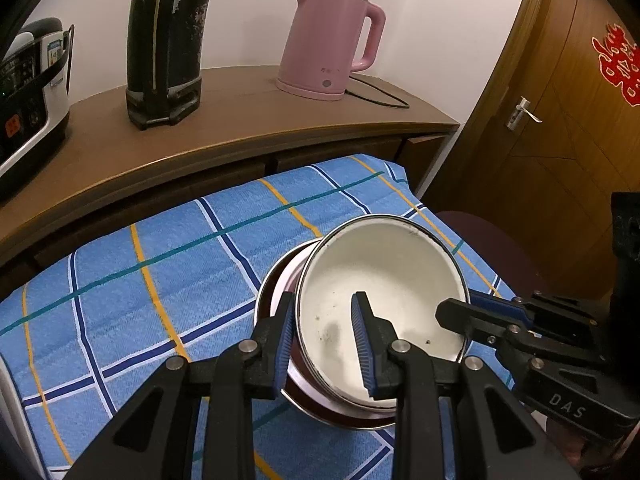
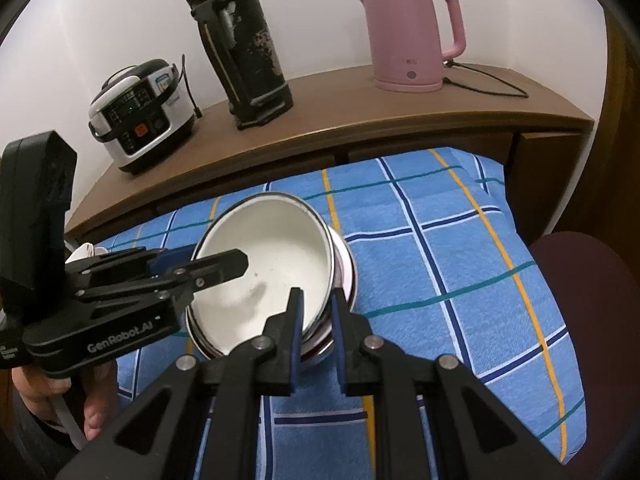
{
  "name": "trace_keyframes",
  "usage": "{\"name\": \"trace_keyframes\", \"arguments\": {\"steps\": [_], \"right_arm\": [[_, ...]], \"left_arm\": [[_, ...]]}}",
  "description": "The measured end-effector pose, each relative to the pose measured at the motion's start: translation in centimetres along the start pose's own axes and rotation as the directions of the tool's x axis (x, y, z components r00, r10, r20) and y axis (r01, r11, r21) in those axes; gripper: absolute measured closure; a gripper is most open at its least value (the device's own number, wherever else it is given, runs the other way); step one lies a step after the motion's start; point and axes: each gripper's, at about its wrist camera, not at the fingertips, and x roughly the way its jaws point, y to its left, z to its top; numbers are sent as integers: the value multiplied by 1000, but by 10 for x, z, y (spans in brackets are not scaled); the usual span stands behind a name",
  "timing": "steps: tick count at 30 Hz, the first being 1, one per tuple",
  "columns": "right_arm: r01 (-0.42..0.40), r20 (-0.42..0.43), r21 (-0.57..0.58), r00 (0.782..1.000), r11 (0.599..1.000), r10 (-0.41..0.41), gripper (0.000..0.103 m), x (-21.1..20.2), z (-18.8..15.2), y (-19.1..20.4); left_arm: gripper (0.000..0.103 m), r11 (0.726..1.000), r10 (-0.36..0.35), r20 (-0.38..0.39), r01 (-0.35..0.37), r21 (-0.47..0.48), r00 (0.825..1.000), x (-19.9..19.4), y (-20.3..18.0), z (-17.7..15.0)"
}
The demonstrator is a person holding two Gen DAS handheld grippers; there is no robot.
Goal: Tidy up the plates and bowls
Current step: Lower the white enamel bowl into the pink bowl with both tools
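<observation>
A white enamel bowl (image 1: 380, 280) (image 2: 276, 248) with a steel rim sits tilted inside a dark red steel-rimmed bowl (image 1: 340, 420) (image 2: 349, 268) on a blue checked cloth (image 1: 140, 300) (image 2: 440, 280). My left gripper (image 1: 324, 340) (image 2: 216, 258) is shut on the white bowl's near-left rim, one finger inside and one outside. My right gripper (image 2: 317, 320) (image 1: 464, 306) is shut on the opposite rim in the same way. The lower bowl is mostly hidden by the white one.
A wooden sideboard (image 1: 240, 120) behind the cloth carries a pink kettle (image 1: 328, 40) with its cord, a black flask (image 1: 164, 40) and a rice cooker (image 2: 140, 112). A wooden door (image 1: 560, 120) stands at the right. A maroon seat (image 2: 580, 280) borders the cloth. A hand (image 2: 92, 412) holds the left gripper.
</observation>
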Motion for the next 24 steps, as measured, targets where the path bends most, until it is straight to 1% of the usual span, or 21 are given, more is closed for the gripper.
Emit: {"name": "trace_keyframes", "arguments": {"steps": [9, 17, 24], "right_arm": [[3, 7, -6, 1000, 1000, -2, 88, 1, 1, 1], [40, 18, -46, 999, 998, -39, 88, 1, 0, 9], [68, 27, -67, 997, 995, -67, 88, 3, 0, 10]], "left_arm": [[73, 1000, -9, -14, 9, -11, 1000, -2, 1, -1], [73, 1000, 17, -12, -17, 23, 1000, -1, -3, -2], [73, 1000, 13, -9, -13, 22, 1000, -3, -1, -2]]}}
